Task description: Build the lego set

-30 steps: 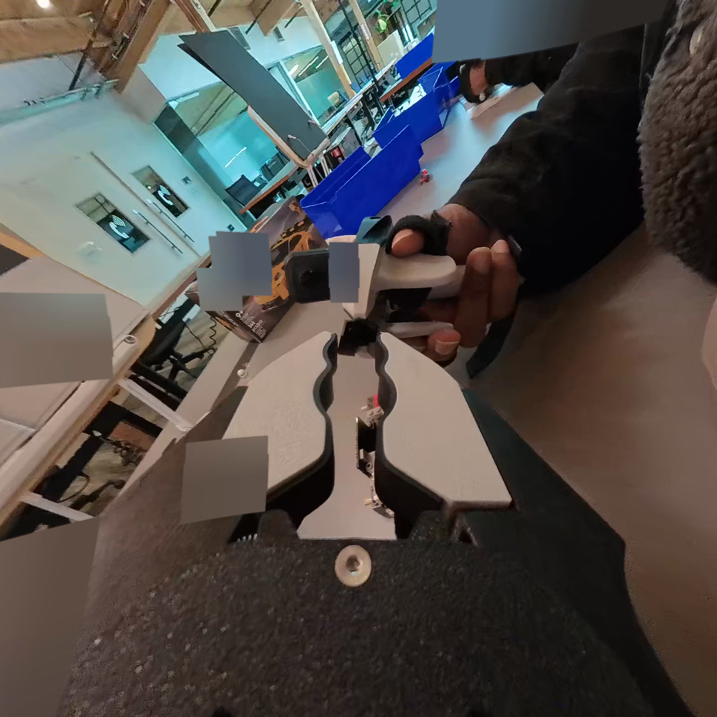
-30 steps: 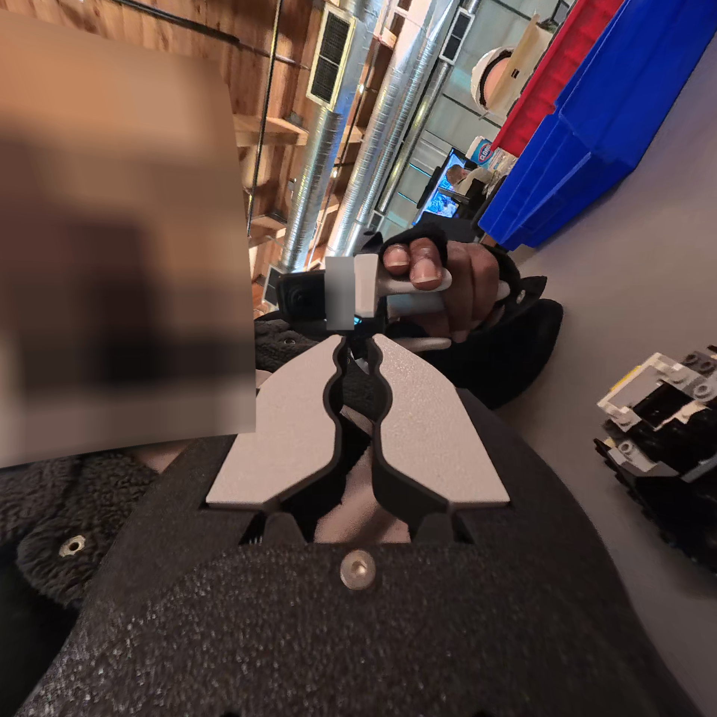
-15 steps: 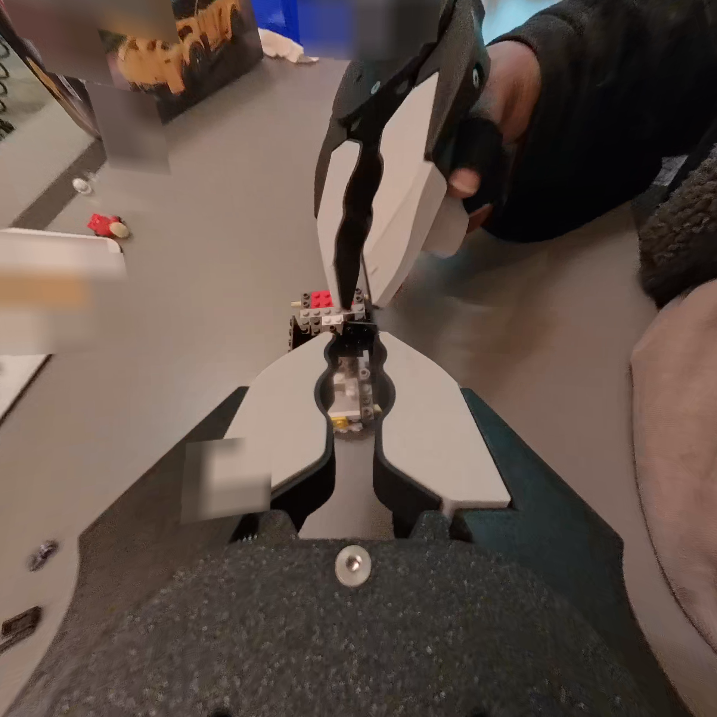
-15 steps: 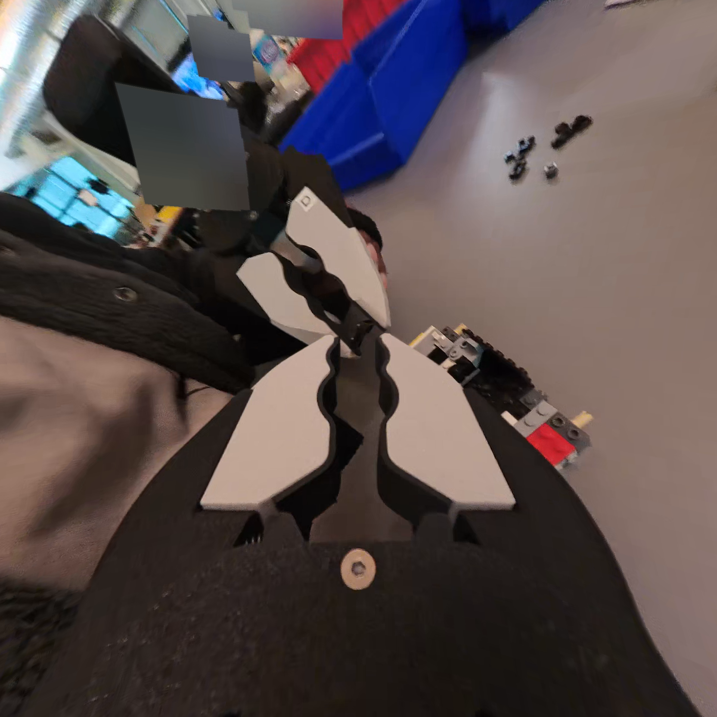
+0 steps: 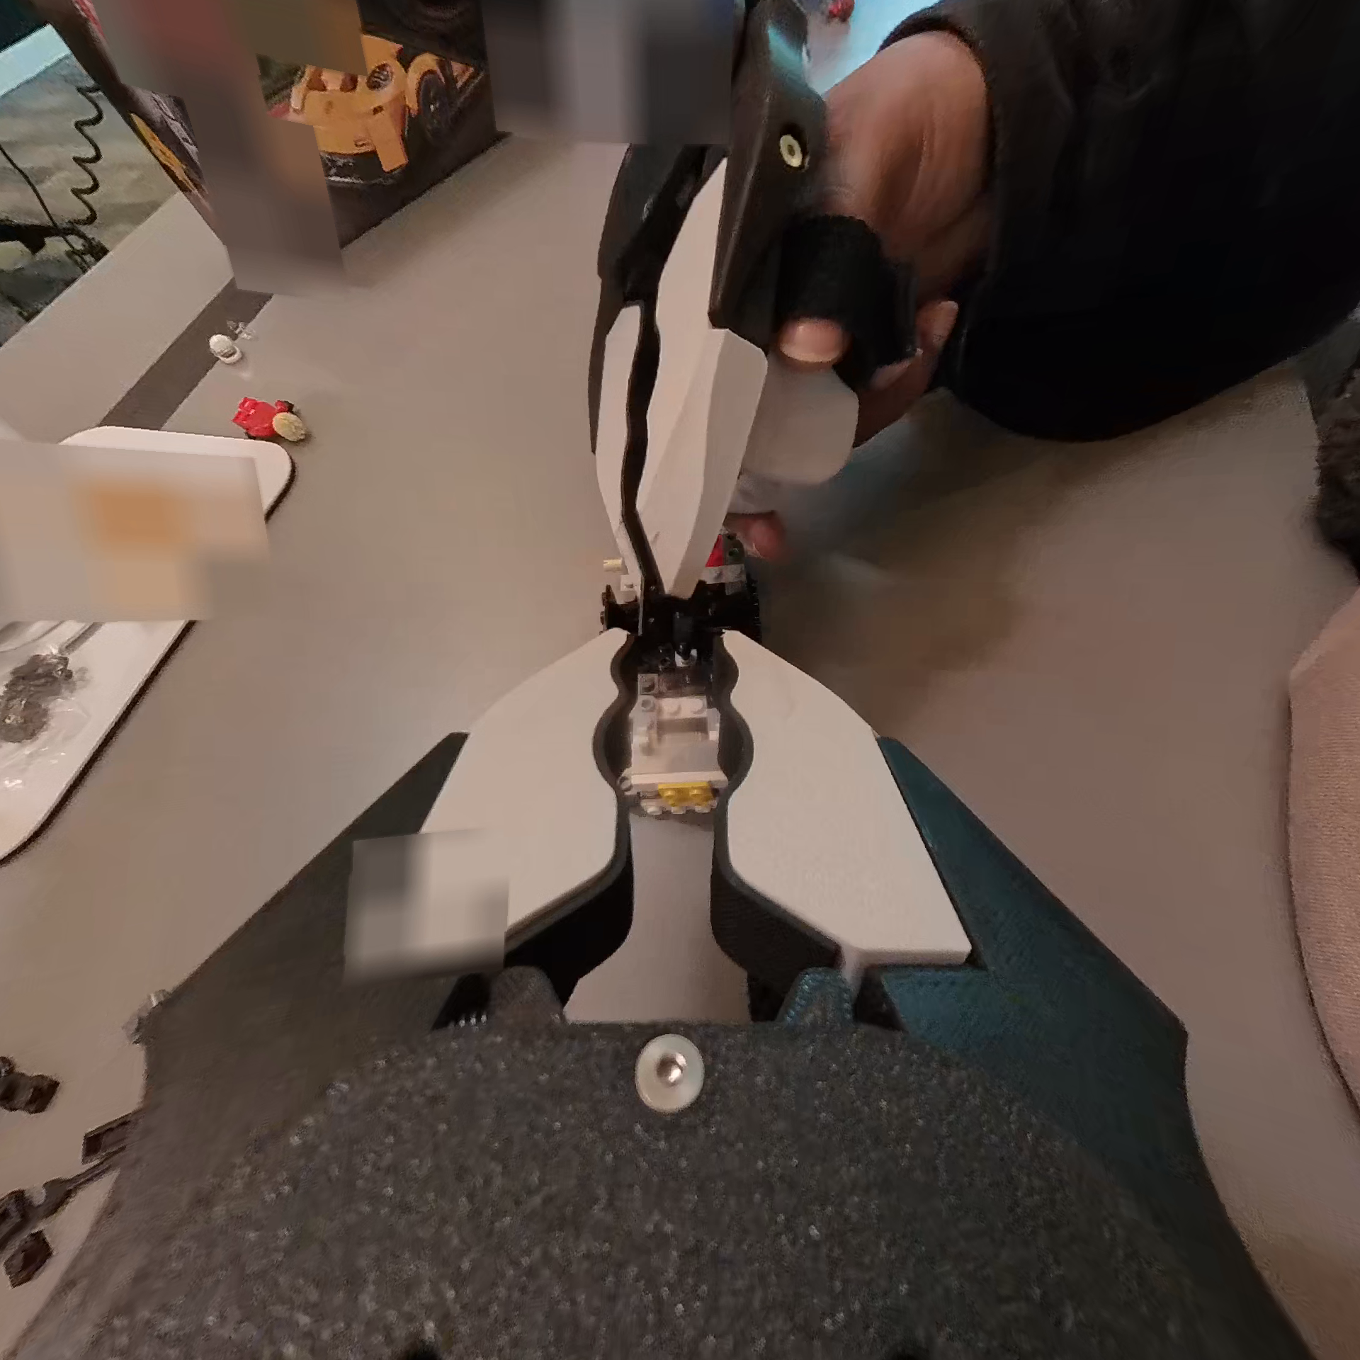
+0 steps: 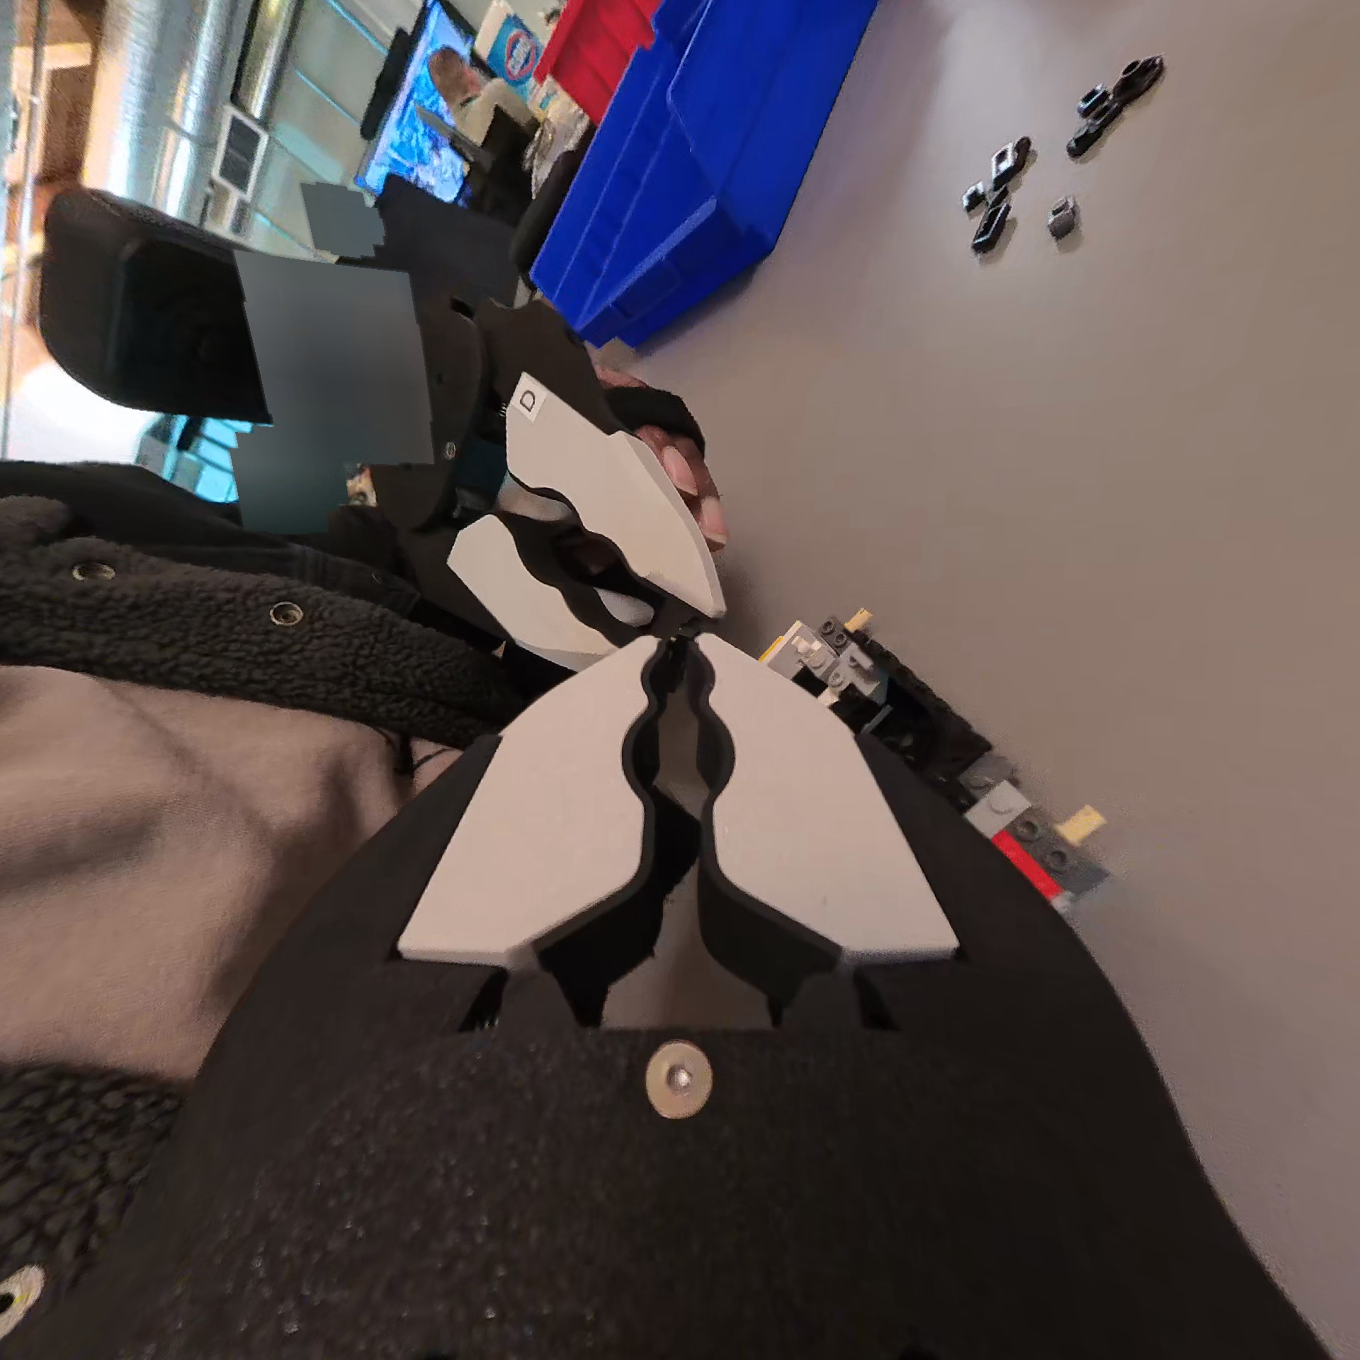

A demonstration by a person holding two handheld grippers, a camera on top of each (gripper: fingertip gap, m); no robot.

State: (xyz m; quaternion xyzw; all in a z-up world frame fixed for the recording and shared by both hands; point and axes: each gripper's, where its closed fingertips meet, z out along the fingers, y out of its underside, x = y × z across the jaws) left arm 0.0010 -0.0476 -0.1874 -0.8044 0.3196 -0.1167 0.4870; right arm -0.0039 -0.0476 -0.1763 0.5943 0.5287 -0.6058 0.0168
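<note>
- The grey table (image 5: 456, 412) filled most of both views, and it carried everything you were working with
- A stack of blue bins (image 6: 684, 169) stood at the far edge of the table in the right wrist view, with a red bin behind it
- The set's box (image 5: 383, 110), printed with a yellow car, stood upright at the far left of the table in the left wrist view
- A white tray (image 5: 110, 736) lay at the left edge, with a bag of dark pieces on it
- Your left gripper (image 5: 671, 642) lay low over the table with its fingers a little apart, straddling the lego build without visibly squeezing it
- Your right gripper (image 6: 677, 647) came down from above, its tips nearly together and pinched on a small black piece (image 6: 688, 629), right where the two grippers met
- The lego build (image 5: 673, 743), grey and white on top with a yellow plate at its near end and a black base, sat on the table between your left fingers; its far end with the red part reached under the right gripper's tips
- A handful of loose black pieces (image 6: 1060, 147) lay well apart from the build, farther out on the table
- A small red piece (image 5: 257, 416) with a pale round part beside it lay just off the tray's far corner
</note>
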